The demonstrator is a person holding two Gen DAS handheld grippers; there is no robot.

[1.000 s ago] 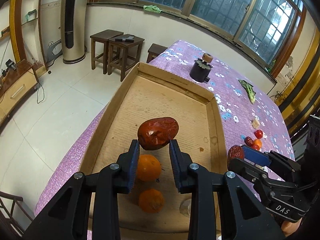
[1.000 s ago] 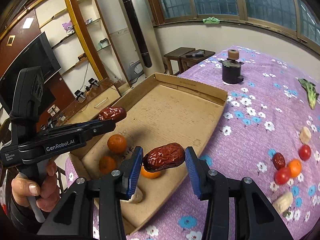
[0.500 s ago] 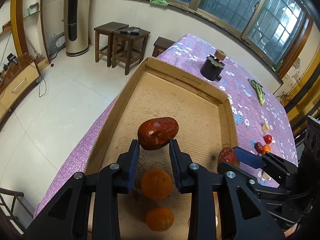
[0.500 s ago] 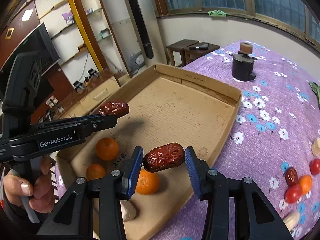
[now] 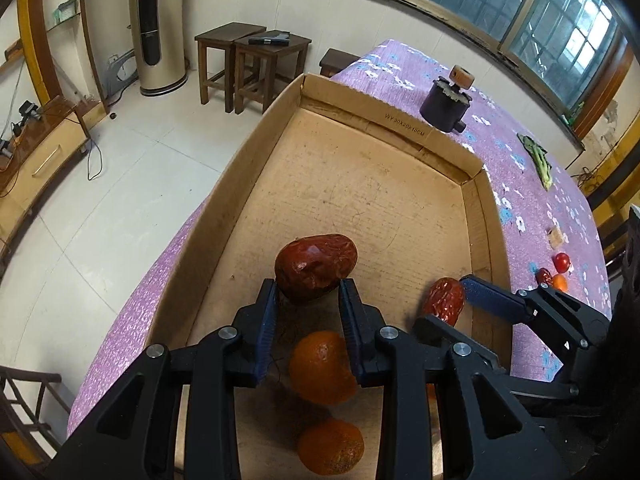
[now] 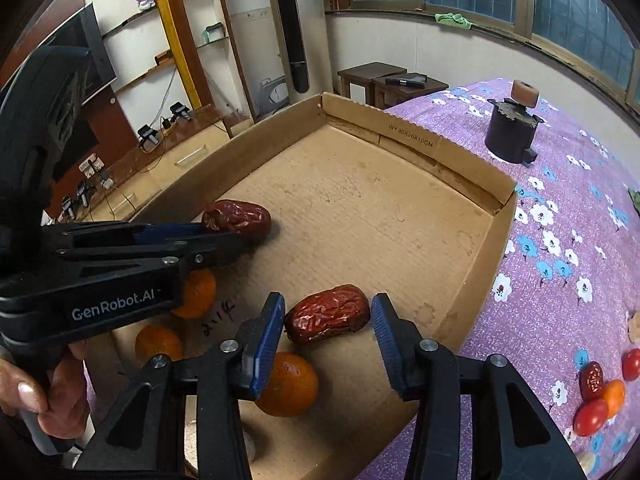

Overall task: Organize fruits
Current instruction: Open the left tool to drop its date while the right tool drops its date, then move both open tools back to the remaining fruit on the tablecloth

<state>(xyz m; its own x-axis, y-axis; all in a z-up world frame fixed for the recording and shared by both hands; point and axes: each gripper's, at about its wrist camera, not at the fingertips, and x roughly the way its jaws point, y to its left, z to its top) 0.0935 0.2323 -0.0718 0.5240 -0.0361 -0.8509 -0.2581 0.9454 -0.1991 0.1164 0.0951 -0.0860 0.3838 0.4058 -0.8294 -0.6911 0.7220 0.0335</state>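
Note:
My left gripper (image 5: 307, 305) is shut on a red date (image 5: 315, 266) and holds it over the near part of the cardboard box (image 5: 404, 130); this date also shows in the right wrist view (image 6: 236, 218). My right gripper (image 6: 329, 330) holds a second red date (image 6: 327, 314) low over the box floor; the left pad touches it, the right pad stands apart from it. It also shows in the left wrist view (image 5: 444, 300). Oranges (image 5: 322, 366) (image 6: 286, 384) lie in the box's near end.
A dark cylinder with a brown cap (image 6: 512, 128) stands on the purple flowered cloth (image 6: 568, 240) beyond the box. Small tomatoes, a date and an orange fruit (image 6: 600, 396) lie on the cloth at right. A green vegetable (image 5: 538, 158) lies farther back. Stools stand on the floor at left.
Both grippers have moved forward and down into the box with their dates. The right gripper's jaws have widened, and a gap now shows on the date's right side.

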